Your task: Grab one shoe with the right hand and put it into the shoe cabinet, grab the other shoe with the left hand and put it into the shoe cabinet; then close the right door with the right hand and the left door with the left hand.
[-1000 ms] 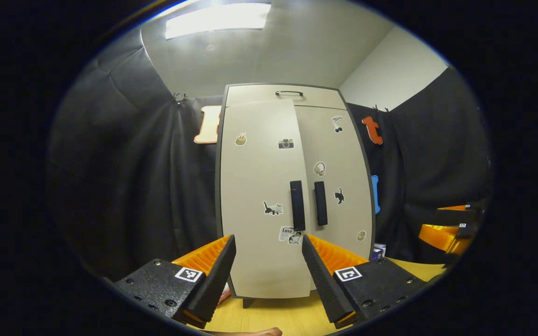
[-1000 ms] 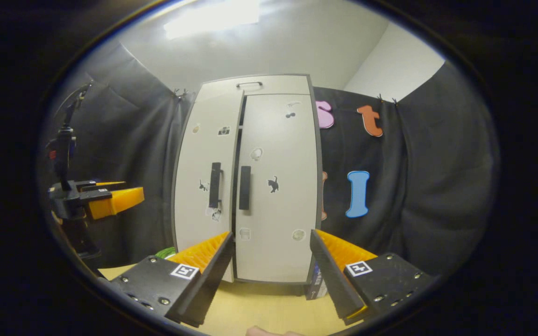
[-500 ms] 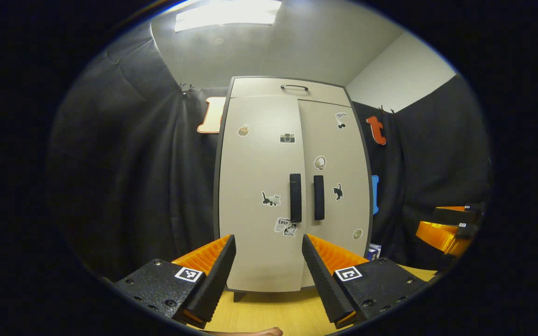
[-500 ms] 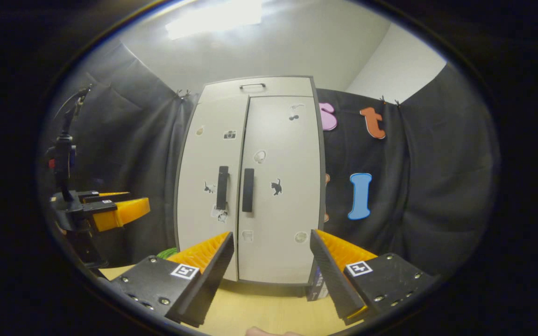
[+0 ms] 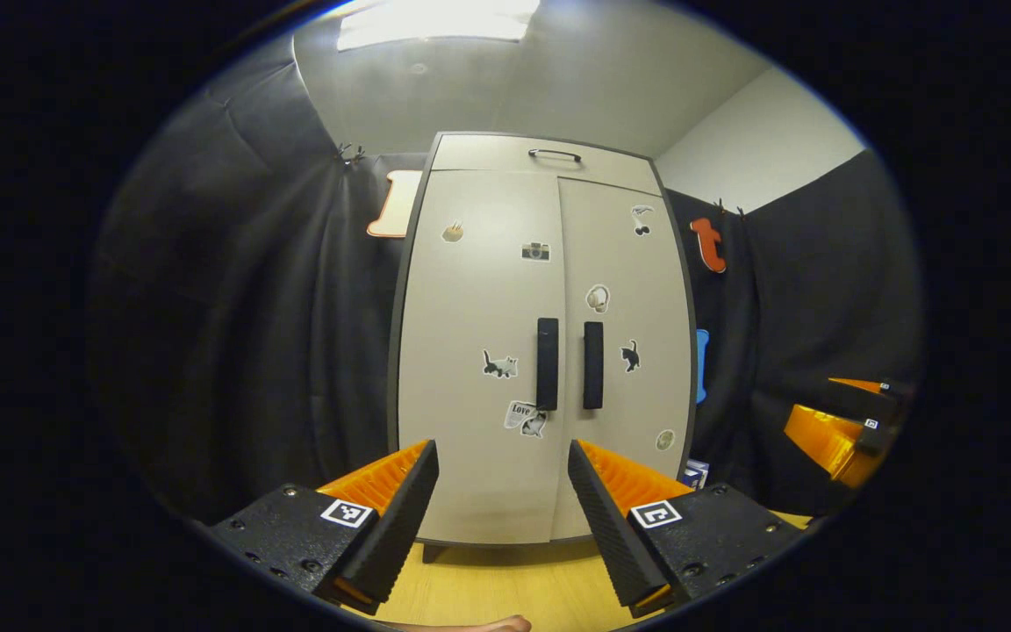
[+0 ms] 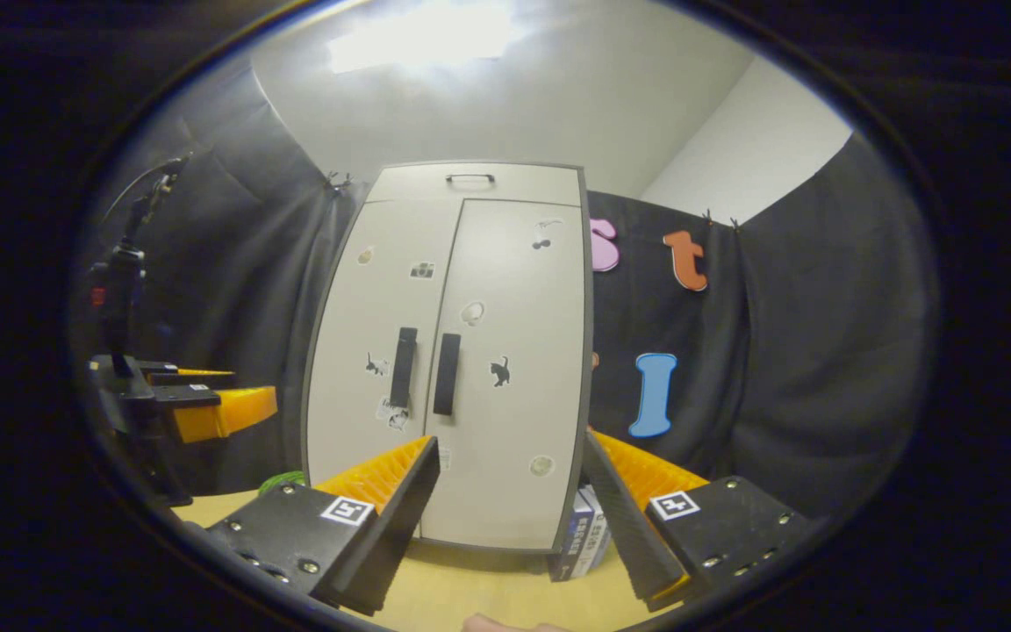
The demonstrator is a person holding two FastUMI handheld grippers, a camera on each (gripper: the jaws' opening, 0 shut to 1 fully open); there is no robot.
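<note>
- A second ago the left door (image 5: pixel 479 351) stood ajar, its edge proud of the right door (image 5: pixel 624 351); half a second ago it had nearly met the frame. We now see both doors flush on the shoe cabinet (image 5: pixel 549 158), which stands on the tabletop (image 5: pixel 505 588).
- We judge the task essentially complete: both doors are closed. The shoes are not visible; we take them to be inside the cabinet, behind the doors.
- The left hand-held gripper (image 5: pixel 503 491) has its jaws spread wide and grips nothing; it hangs in front of the left door, apart from it.
- The right hand-held gripper (image 6: pixel 510 491) is likewise wide apart and empty, facing the right door (image 6: pixel 514 369). It also appears at the far right of the left gripper view.
- Count: one cabinet, two doors, two dark vertical handles (image 5: pixel 548 363) side by side at the centre seam, one small handle (image 5: pixel 555 154) on the top panel.
- Several stickers are on the doors; some boxes (image 6: pixel 583 540) stand beside the cabinet's right foot.
</note>
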